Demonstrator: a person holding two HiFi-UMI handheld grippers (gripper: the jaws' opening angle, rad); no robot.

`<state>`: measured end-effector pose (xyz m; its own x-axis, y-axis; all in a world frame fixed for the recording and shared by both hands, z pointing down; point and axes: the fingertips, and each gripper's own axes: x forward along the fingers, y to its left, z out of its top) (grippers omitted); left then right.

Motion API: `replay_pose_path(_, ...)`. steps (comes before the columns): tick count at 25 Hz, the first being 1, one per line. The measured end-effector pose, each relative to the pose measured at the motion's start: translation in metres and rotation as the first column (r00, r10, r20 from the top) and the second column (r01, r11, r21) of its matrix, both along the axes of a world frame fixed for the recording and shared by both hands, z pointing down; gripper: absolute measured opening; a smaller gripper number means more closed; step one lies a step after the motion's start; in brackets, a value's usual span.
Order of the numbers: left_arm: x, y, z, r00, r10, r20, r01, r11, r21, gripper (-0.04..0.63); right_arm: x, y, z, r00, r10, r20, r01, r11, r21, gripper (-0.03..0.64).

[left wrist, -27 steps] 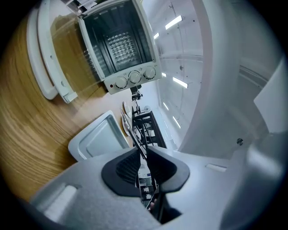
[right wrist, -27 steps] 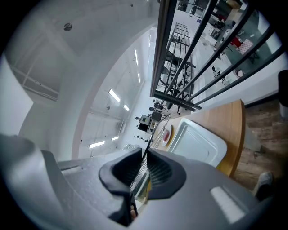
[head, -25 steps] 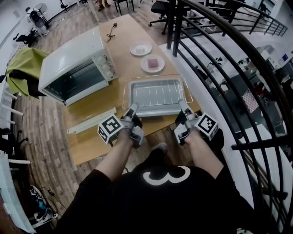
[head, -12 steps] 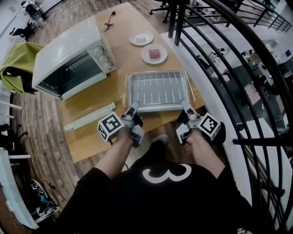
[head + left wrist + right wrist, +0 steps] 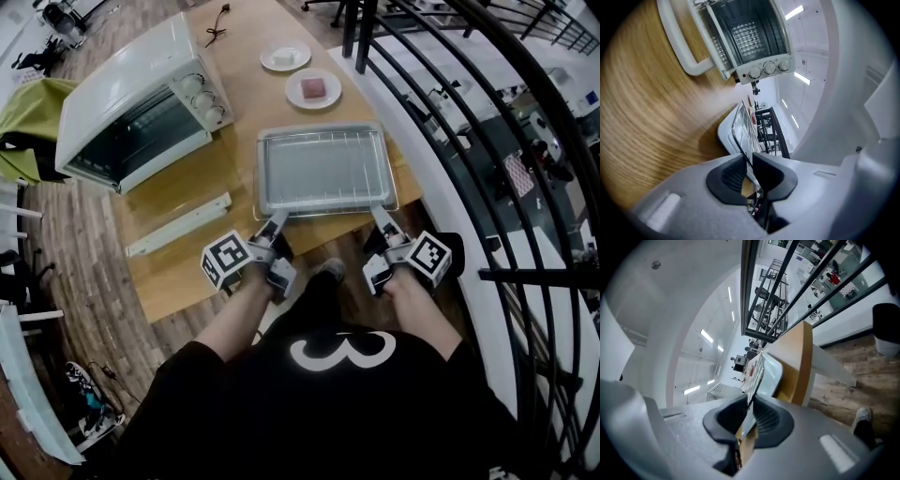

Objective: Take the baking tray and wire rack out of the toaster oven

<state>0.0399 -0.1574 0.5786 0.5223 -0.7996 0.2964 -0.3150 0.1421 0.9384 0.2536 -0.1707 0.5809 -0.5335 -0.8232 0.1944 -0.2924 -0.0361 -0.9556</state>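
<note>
The silver baking tray point(image 5: 323, 202) with the wire rack point(image 5: 322, 164) lying in it is at the wooden table's near edge; I cannot tell whether it rests on the wood. My left gripper point(image 5: 275, 225) is shut on the tray's near left corner. In the left gripper view the rim point(image 5: 727, 137) and a rack wire point(image 5: 736, 123) run between the left gripper's point(image 5: 749, 161) pads. My right gripper point(image 5: 379, 218) is shut on the near right corner, and the tray's edge point(image 5: 769, 373) shows pinched in the right gripper point(image 5: 751, 411). The white toaster oven point(image 5: 131, 94) stands at the far left, well apart from the tray.
The oven's glass door lies open toward me, its white handle bar point(image 5: 178, 225) left of my left gripper. Two small plates point(image 5: 313, 90) point(image 5: 286, 56) sit beyond the tray. A black railing point(image 5: 441, 103) runs along the table's right side. A green cloth point(image 5: 23, 131) hangs left of the oven.
Both grippers have come down together with the tray and rack, from above the table toward its surface at the near edge. Both grips look unchanged.
</note>
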Motion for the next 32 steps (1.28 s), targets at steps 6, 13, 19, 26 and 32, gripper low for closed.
replay_pose_path(6, -0.001, 0.004, 0.02, 1.0, 0.008, 0.001, -0.008, 0.998, -0.064, 0.046, -0.001, 0.004, 0.019, 1.0, -0.002, -0.018, 0.002, 0.999, -0.035, 0.039)
replay_pose_path(13, 0.0, 0.009, 0.034, 1.0, 0.029, 0.005, -0.027, 0.987, -0.156, 0.049, -0.001, 0.009, 0.03, 1.0, -0.003, -0.025, 0.001, 0.997, -0.076, 0.041)
replay_pose_path(19, 0.002, 0.003, 0.035, 1.0, 0.029, -0.002, -0.029, 0.982, -0.188, 0.051, -0.001, 0.0, 0.031, 0.999, -0.018, -0.04, 0.014, 0.996, -0.091, 0.043)
replay_pose_path(26, 0.005, 0.0, 0.038, 1.0, 0.018, -0.007, -0.019, 0.977, -0.211, 0.054, 0.002, -0.006, 0.033, 0.998, -0.036, -0.043, 0.03, 0.99, -0.137, 0.044)
replay_pose_path(32, 0.004, -0.006, 0.041, 1.0, -0.001, 0.002, 0.001, 0.974, -0.228, 0.054, 0.0, -0.012, 0.036, 0.997, -0.054, -0.059, 0.039, 0.973, -0.227, 0.055)
